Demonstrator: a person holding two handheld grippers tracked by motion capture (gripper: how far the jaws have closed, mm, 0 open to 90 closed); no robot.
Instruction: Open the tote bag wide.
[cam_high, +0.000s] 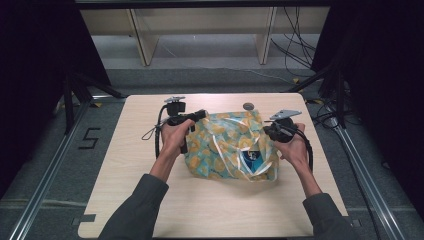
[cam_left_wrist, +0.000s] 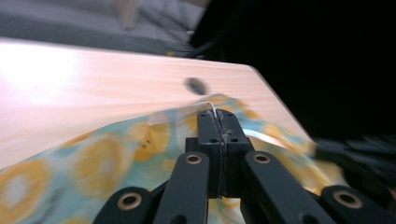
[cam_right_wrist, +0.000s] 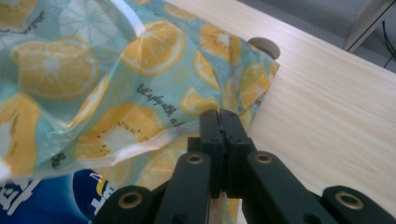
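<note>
A translucent plastic bag (cam_high: 227, 145) printed with orange and lemon slices lies in the middle of the wooden table (cam_high: 135, 170). A blue packet (cam_high: 251, 159) shows through its near right part. My left gripper (cam_high: 200, 115) sits at the bag's far left corner. In the left gripper view its jaws (cam_left_wrist: 217, 116) are pressed together with a thin sliver of the bag's (cam_left_wrist: 116, 154) edge pinched between them. My right gripper (cam_high: 267, 131) is at the bag's right side, and its jaws (cam_right_wrist: 218, 114) are shut on the bag's (cam_right_wrist: 116, 70) edge, with the blue packet (cam_right_wrist: 46, 200) just below.
A small dark round disc (cam_high: 248, 105) lies on the table just beyond the bag, also in the left gripper view (cam_left_wrist: 196, 85) and the right gripper view (cam_right_wrist: 264, 46). Bare wood runs along the table's left side and front. Metal rails and cables flank the table.
</note>
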